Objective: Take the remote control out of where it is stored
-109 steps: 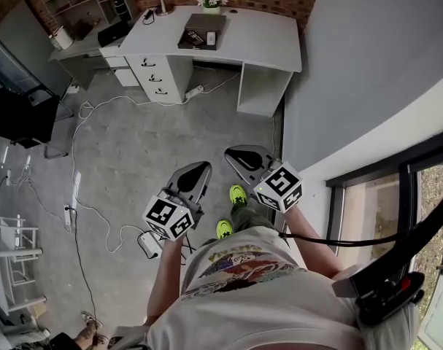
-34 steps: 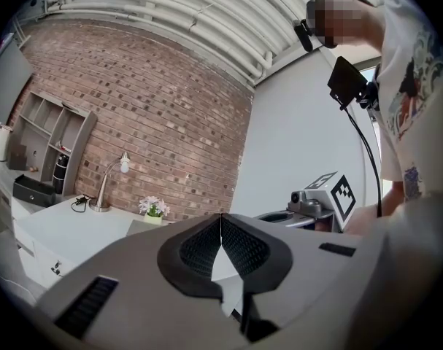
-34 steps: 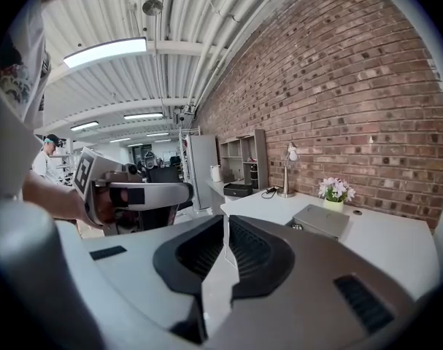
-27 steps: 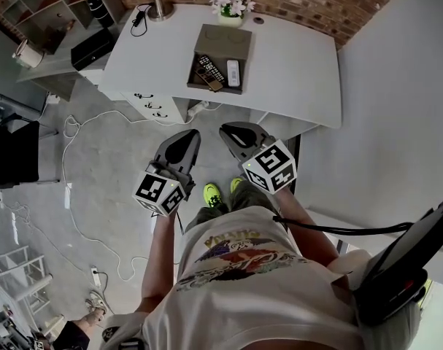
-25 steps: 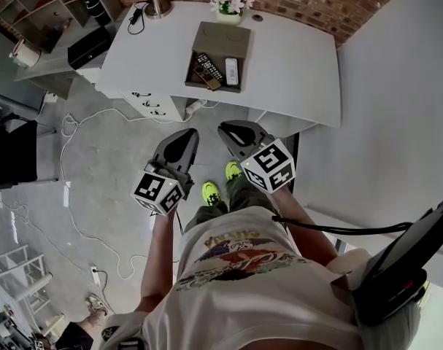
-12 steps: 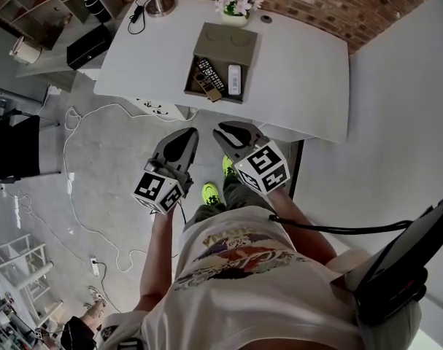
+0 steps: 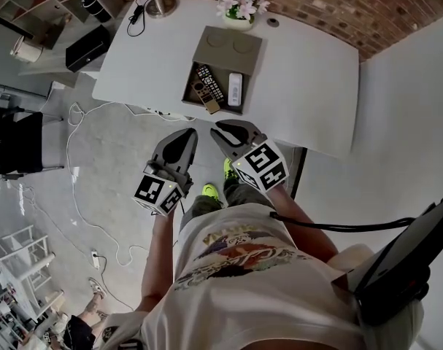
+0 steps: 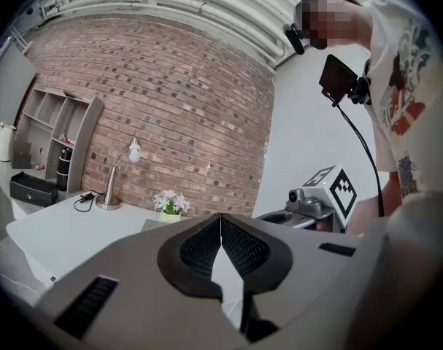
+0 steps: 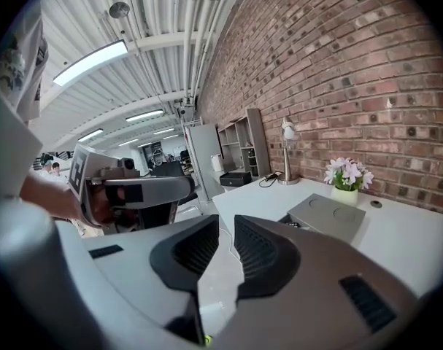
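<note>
Crowding's your risk: remote (image 7: 206, 83) lies in the box (image 7: 234, 46) well ahead of both jaws, beside two others. Left gripper (image 7: 188, 133) is clenched and empty. Right gripper (image 7: 217, 128) just cracked open, empty, so that narrow gap could nudge neighbours.

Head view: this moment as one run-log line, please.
stage: nothing taken yet | left gripper: shut, empty | right gripper: just opened slightly, empty | remotes: in open box on desk, untouched

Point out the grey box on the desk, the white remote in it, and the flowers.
grey box (image 7: 234, 47): head view, on its flat top panel.
white remote (image 7: 235, 90): head view, on its middle.
flowers (image 7: 240, 3): head view, on the blossoms.
</note>
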